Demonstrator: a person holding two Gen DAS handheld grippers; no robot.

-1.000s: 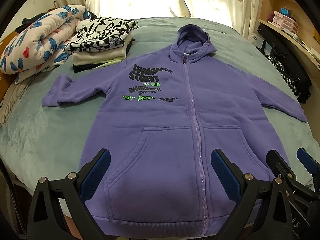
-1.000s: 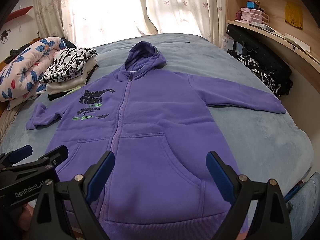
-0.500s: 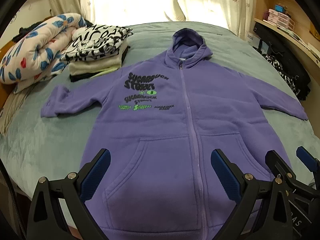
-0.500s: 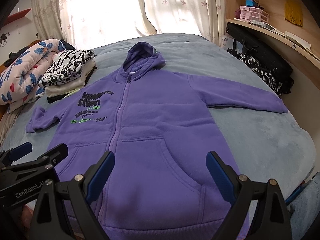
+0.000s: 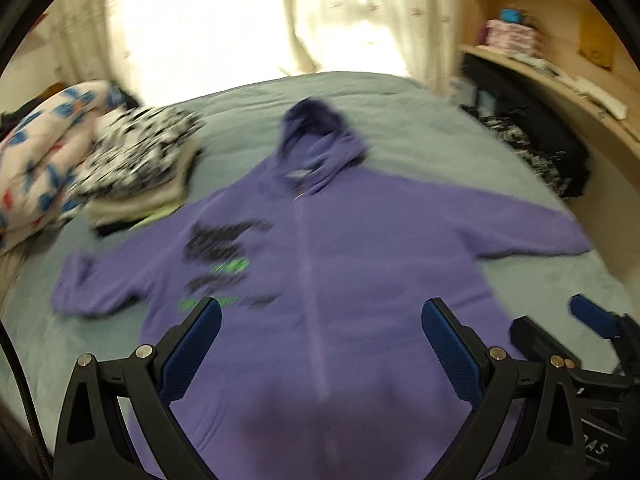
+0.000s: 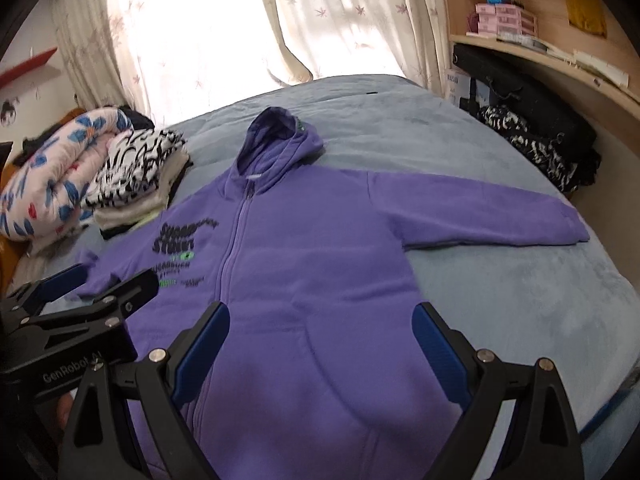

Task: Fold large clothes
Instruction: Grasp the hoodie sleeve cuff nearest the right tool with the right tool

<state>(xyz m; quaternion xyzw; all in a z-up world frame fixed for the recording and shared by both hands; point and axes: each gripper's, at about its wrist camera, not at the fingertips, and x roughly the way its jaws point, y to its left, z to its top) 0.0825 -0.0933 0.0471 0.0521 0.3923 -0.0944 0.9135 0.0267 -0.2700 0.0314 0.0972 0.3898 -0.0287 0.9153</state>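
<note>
A large purple zip hoodie (image 5: 320, 264) lies flat, front up, on the grey-blue bed, hood far, sleeves spread to both sides; it also shows in the right wrist view (image 6: 304, 264). Black and green lettering sits on its chest. My left gripper (image 5: 320, 320) is open and empty above the hoodie's lower body, left of the zip. My right gripper (image 6: 320, 324) is open and empty above the right pocket area. Each gripper shows at the edge of the other's view. The left wrist view is blurred.
A stack of folded clothes (image 6: 136, 176) and a flowered quilt (image 6: 44, 188) lie at the bed's far left. Dark bags (image 6: 540, 136) sit by a wooden shelf (image 6: 560, 60) on the right. The bed (image 6: 520, 288) shows beside the right sleeve. A curtained window is behind.
Both grippers have moved forward over the hoodie, from its hem toward its middle; the hem has left view. Both stay open. The hoodie has not moved.
</note>
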